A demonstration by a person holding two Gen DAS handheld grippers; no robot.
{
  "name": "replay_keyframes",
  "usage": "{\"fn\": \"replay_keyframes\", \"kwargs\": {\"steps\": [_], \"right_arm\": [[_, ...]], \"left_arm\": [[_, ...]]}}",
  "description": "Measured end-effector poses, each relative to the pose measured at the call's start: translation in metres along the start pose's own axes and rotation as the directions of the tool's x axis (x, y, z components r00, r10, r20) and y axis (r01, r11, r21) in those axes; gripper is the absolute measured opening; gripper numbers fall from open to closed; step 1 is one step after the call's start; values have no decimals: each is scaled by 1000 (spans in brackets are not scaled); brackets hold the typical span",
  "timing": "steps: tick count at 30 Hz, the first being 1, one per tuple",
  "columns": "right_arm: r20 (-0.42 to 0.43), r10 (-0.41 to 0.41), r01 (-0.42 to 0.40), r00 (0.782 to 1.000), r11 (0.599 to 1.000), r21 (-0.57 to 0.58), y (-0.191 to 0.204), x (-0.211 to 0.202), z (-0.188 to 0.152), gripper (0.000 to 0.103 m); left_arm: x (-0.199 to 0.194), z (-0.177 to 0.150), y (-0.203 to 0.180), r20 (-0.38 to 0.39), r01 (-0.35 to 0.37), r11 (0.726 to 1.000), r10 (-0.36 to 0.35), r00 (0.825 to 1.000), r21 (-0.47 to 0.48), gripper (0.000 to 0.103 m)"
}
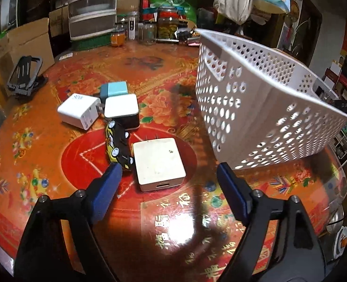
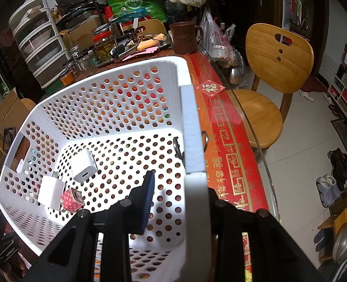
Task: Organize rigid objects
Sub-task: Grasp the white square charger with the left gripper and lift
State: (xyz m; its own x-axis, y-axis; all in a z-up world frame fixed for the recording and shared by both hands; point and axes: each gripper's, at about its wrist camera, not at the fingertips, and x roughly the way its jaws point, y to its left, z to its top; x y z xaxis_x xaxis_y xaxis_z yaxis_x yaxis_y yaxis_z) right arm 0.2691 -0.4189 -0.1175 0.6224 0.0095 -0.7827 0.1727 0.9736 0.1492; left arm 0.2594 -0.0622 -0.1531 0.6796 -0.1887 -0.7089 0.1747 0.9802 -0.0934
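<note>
Your left tongs [image 1: 166,176] stand open and empty over the flat white charger [image 1: 158,163], which lies on the tabletop [image 1: 56,164] just left of the basket [image 1: 267,108]; your right tongs [image 2: 178,183] are clamped on the basket's rim. It looks light, stiff and slick, so pinch its side faces, minding the toy car [image 1: 117,145] touching its left edge.

bench [image 1: 150,70], red floral cover; wooden chair [image 2: 279,54]; white tiled floor [image 2: 302,164]; stacked drawer unit [image 1: 92,9]; cardboard boxes [image 1: 25,44].

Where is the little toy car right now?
In the left wrist view, the toy car lies on the table, left of centre, tipped on its side between the flat white box and the white chargers.
</note>
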Motion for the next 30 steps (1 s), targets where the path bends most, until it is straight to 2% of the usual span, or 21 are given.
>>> {"fn": "replay_keyframes", "kwargs": {"steps": [3,8,13,19,24,30], "right_arm": [[0,0,0,1000,1000,-3,0,0,0,31],[-2,-2,2,1000,1000,-2,-1,0,0,31],[1,0,0,1000,1000,-1,-2,-1,0,31],[0,-1,1,1000,1000,-3,-2,0,1,31],[0,-1,1,1000,1000,-3,-2,0,1,31],[2,-1,1,1000,1000,-3,-3,0,1,31]], "left_arm": [[14,3,1,-26,-10,1000,10,1000,7,74],[33,7,6,-86,-17,1000,17,996,-1,56],[39,8,7,-91,-28,1000,29,995,12,49],[35,6,4,-70,-24,999,26,997,36,47],[14,4,11,2,-22,999,22,1000,25,45],[0,-1,22,17,-28,999,28,999,16,45]]}}
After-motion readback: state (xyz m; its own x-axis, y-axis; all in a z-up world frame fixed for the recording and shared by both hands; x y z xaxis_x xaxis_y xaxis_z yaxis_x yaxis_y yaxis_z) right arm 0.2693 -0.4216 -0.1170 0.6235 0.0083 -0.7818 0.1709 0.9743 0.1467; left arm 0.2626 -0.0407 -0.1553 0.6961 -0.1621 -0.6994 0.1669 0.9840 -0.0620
